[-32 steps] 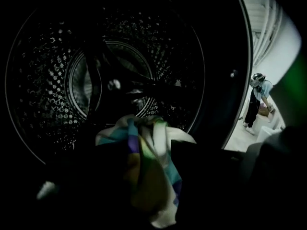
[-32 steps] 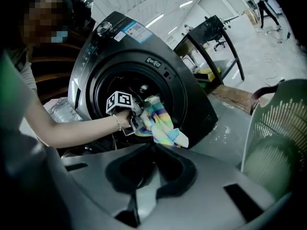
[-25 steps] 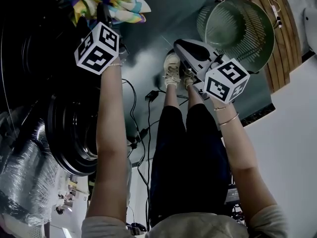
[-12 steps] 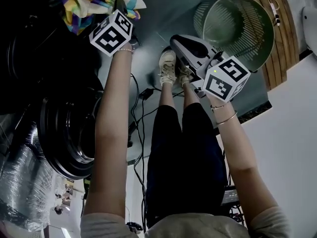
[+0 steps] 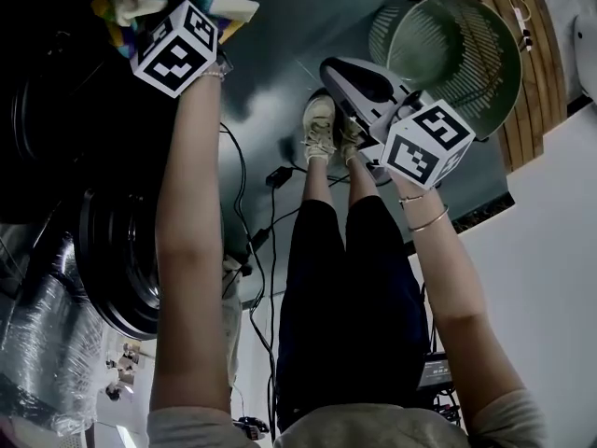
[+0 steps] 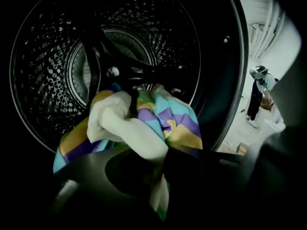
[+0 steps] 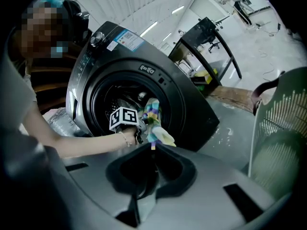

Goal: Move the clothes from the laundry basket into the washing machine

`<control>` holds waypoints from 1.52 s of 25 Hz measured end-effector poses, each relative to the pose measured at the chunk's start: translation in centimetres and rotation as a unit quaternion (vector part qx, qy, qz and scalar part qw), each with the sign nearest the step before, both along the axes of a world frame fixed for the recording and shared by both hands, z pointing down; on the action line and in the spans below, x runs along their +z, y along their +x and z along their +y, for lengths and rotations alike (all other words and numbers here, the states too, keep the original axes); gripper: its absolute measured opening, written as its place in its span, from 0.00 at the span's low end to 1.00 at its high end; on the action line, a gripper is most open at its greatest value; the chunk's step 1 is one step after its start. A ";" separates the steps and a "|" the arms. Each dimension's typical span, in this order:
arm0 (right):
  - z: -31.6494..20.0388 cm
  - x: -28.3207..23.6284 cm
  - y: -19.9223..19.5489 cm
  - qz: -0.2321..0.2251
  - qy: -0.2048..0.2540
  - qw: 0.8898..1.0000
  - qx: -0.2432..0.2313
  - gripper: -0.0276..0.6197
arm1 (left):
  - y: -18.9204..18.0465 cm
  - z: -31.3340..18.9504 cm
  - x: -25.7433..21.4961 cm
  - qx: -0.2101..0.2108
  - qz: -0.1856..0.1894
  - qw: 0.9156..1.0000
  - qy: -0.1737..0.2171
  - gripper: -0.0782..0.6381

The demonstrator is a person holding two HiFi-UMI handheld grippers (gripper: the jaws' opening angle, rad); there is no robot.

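Over the last 1 second the left gripper [image 6: 162,163] has moved the striped cloth [image 6: 144,128] to the washing machine drum [image 6: 43,71] mouth, jaws just closing on its bunched fold, likely soft, light and floppy, best pinched there, while the right gripper [image 7: 152,150] hangs closed, empty.

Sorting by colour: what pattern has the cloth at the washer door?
Cloth: yellow, purple, turquoise stripes, cream part; left gripper view.

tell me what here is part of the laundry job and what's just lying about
Job: striped cloth, washing machine, green laundry basket.
Lying about: floor cables, plastic-wrapped bundle.
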State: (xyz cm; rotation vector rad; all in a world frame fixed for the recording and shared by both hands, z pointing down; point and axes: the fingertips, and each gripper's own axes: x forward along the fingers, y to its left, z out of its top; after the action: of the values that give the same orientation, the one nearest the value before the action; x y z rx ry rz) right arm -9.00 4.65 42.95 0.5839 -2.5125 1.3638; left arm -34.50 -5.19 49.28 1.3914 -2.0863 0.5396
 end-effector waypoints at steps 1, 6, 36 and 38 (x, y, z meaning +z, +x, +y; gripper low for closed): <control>-0.1 0.0 -0.1 0.000 0.000 1.000 -0.002 0.09 | -0.7 -1.0 -0.8 0.002 -0.011 1.000 0.016 0.20; -0.1 -0.1 -0.3 0.000 0.001 1.000 -0.011 0.09 | -3.8 -5.8 -6.3 0.012 -0.082 0.991 0.101 0.20; 1.9 0.3 -0.4 -0.003 -0.012 1.000 -0.008 0.09 | 1.4 6.8 3.5 -0.130 0.083 0.988 -0.020 0.56; 1.8 0.3 -0.3 -0.001 -0.011 1.000 -0.008 0.09 | 1.3 6.7 3.4 -0.137 0.073 0.988 -0.025 0.56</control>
State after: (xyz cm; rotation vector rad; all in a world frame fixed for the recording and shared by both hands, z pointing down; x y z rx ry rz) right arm -9.33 6.48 43.26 0.5579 -2.4943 1.3861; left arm -33.19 1.50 52.72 1.0595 -2.0843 0.3625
